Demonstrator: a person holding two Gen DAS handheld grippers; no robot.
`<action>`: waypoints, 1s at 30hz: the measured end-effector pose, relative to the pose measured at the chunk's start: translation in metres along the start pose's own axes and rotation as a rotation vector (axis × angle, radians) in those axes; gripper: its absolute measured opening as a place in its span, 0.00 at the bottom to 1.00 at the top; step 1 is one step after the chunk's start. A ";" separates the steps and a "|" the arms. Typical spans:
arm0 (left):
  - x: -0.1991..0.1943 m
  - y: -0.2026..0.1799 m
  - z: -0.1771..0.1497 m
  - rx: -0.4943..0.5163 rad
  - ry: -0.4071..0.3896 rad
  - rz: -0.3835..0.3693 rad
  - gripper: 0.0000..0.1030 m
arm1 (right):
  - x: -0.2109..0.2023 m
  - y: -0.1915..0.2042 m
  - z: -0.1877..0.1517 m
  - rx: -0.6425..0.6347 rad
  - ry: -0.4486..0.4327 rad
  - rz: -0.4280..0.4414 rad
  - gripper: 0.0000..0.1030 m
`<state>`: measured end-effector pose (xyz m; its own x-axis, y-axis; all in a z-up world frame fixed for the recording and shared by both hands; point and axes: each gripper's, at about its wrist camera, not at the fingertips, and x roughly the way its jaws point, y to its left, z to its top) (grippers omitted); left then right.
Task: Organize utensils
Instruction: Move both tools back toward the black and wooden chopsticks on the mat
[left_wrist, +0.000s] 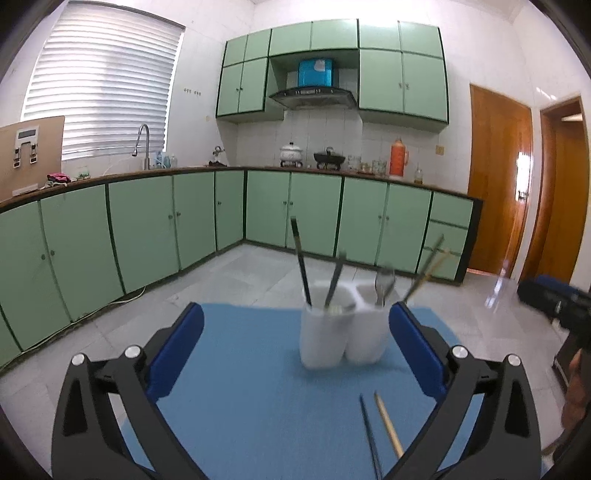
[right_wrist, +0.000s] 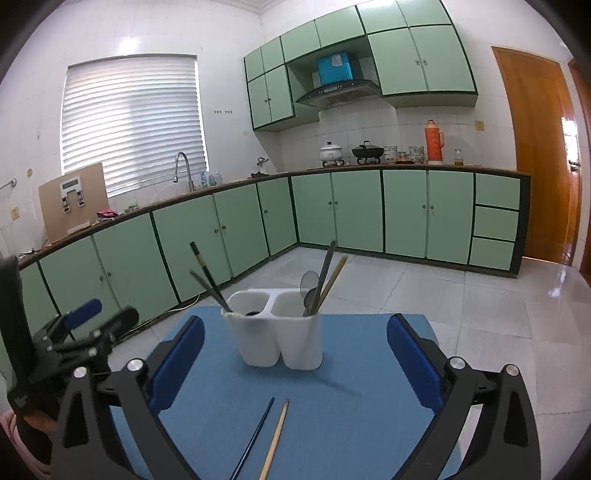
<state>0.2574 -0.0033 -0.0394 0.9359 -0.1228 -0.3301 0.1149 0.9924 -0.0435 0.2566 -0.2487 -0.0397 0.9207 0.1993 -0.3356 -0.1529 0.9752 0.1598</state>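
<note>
Both your left gripper (left_wrist: 295, 347) and right gripper (right_wrist: 295, 350) stand released with nothing between the fingers — the white two-compartment holder (right_wrist: 279, 339) sits upright on the blue mat (right_wrist: 351, 387) with utensils inside, while a dark chopstick (right_wrist: 255, 435) and a wooden chopstick (right_wrist: 275, 437) lie loose just before it.
</note>
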 end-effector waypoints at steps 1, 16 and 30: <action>-0.004 0.000 -0.006 0.007 0.009 0.003 0.95 | -0.003 0.001 -0.004 0.007 0.001 -0.002 0.94; -0.040 -0.010 -0.105 0.128 0.188 0.023 0.95 | -0.019 0.020 -0.132 0.031 0.269 -0.054 0.94; -0.046 0.003 -0.153 0.078 0.318 0.032 0.95 | -0.031 0.034 -0.189 0.048 0.389 -0.068 0.60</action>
<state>0.1640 0.0048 -0.1687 0.7900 -0.0741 -0.6086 0.1238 0.9915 0.0400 0.1551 -0.2032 -0.1988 0.7221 0.1645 -0.6720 -0.0703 0.9837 0.1652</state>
